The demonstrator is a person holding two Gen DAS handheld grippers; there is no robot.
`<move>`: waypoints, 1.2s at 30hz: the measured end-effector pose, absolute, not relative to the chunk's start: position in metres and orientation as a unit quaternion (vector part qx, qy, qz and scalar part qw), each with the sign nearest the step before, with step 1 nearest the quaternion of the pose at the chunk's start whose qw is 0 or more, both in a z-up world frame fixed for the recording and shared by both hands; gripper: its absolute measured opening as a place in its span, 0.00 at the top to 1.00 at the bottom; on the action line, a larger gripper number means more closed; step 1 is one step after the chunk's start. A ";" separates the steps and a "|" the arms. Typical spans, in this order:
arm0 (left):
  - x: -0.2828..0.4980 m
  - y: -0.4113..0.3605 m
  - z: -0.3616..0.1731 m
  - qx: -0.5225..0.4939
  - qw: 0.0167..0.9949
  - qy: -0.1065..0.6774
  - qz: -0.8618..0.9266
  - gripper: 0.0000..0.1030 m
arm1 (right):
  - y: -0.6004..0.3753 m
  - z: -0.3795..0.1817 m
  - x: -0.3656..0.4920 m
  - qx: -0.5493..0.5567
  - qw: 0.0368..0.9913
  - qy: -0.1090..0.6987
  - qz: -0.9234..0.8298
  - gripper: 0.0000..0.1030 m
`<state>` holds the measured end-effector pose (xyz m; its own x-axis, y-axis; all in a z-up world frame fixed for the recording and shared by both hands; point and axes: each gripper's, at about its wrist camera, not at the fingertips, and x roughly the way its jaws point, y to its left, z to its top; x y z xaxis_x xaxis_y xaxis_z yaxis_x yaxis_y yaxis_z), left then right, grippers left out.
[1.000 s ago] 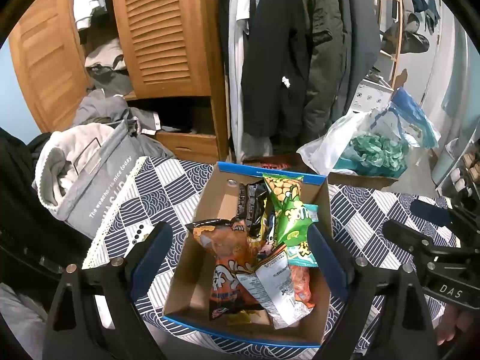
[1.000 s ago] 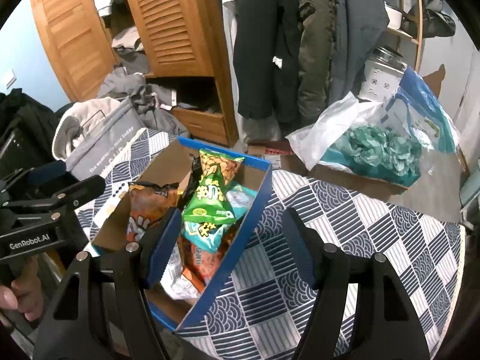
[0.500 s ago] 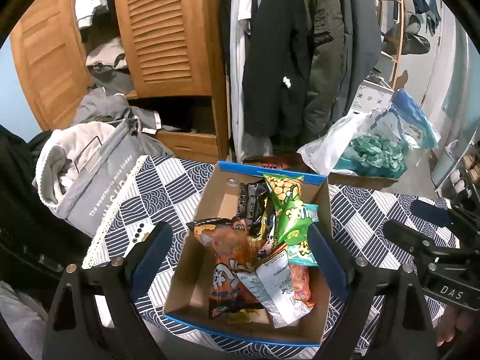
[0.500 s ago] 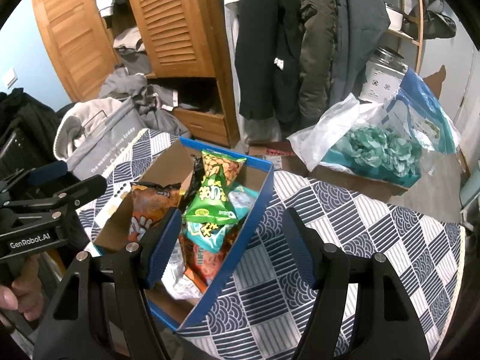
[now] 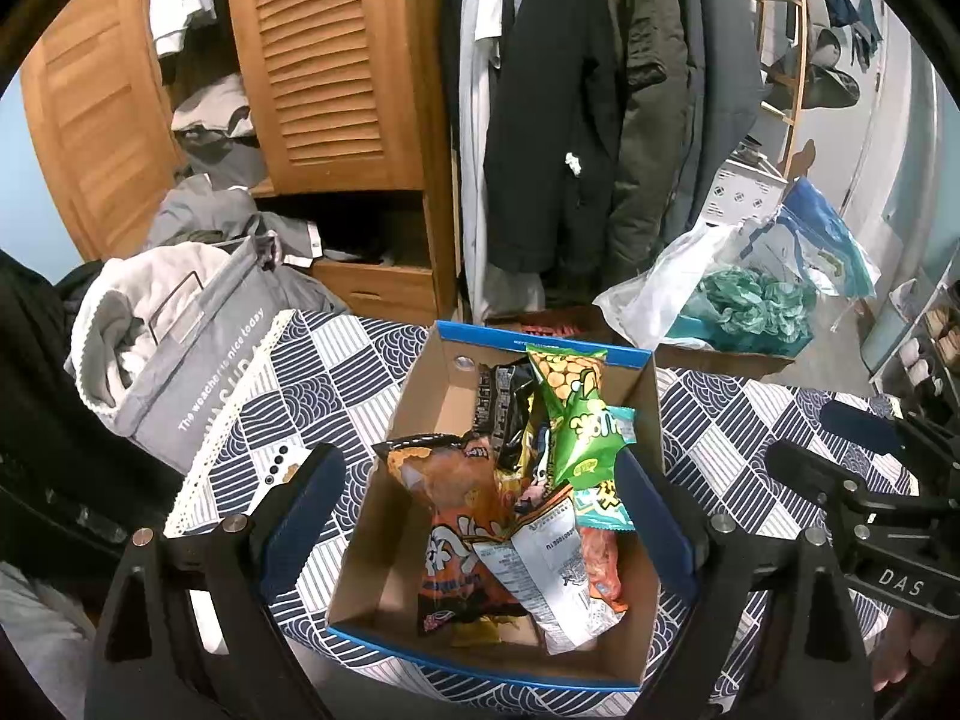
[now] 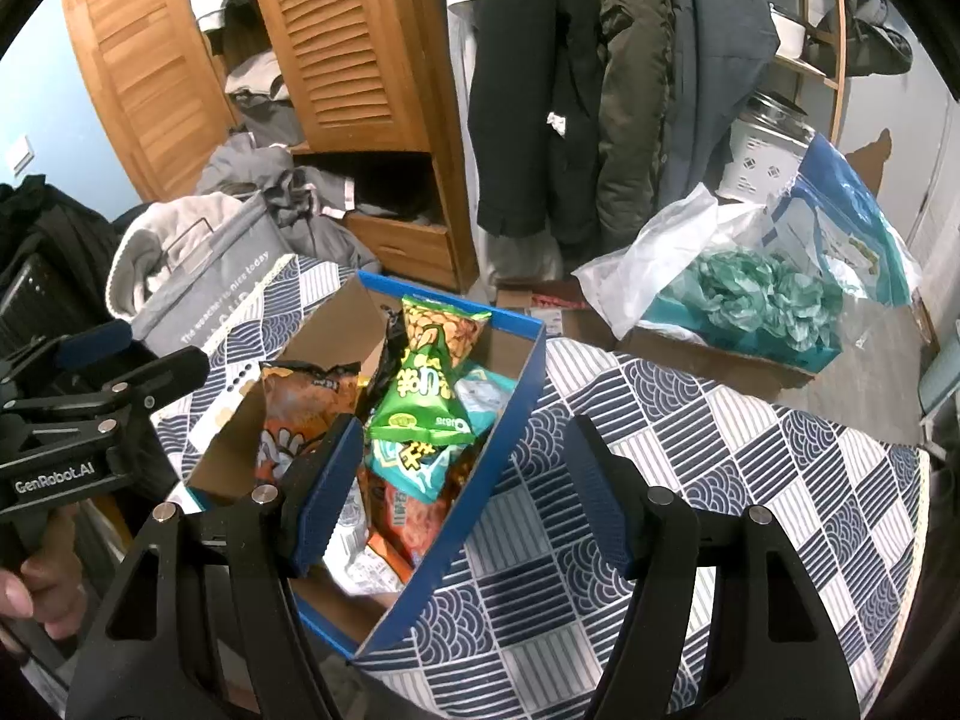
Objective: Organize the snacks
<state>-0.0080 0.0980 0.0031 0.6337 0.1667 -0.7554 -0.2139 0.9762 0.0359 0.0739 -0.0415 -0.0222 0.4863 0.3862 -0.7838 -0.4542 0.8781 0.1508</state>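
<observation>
Left wrist view first: the left gripper hangs with its two blue-padded black fingers spread wide and holding nothing, one finger either side of the open blue-edged cardboard box below it. Inside that box the snacks lie in a loose heap: an orange crinkled chip bag toward the left, a bright green peanut-snack packet propped up behind it, a white packet with printed label text lying toward the near edge, and a black wrapper at the back. From the right wrist view, the right gripper is likewise wide open and empty; its left finger sits over the box's contents and its right finger over the navy-and-white patterned tablecloth, with the box's blue side wall between them. That cloth covers the table on which the box stands. Beside the table on the left is a grey fabric laundry basket with white lettering, stuffed with clothes. Past the far right corner lies a clear plastic bag holding teal crumpled material. Behind everything stand a wooden louvred wardrobe and dark hanging coats.
</observation>
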 end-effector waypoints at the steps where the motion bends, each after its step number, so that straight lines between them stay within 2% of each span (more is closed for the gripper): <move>1: -0.008 0.098 0.003 -0.030 0.903 0.416 0.104 0.10 | -0.041 -0.022 0.074 -0.038 0.861 0.444 0.244 0.33; 36: -0.010 0.096 0.007 -0.010 0.903 0.415 0.106 0.10 | -0.040 -0.022 0.072 -0.041 0.861 0.445 0.243 0.33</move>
<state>-0.0100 0.0958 0.0069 0.6324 0.1835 -0.7526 -0.2009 0.9772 0.0694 0.0721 -0.0402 -0.0221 0.4853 0.3826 -0.7862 -0.4550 0.8783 0.1466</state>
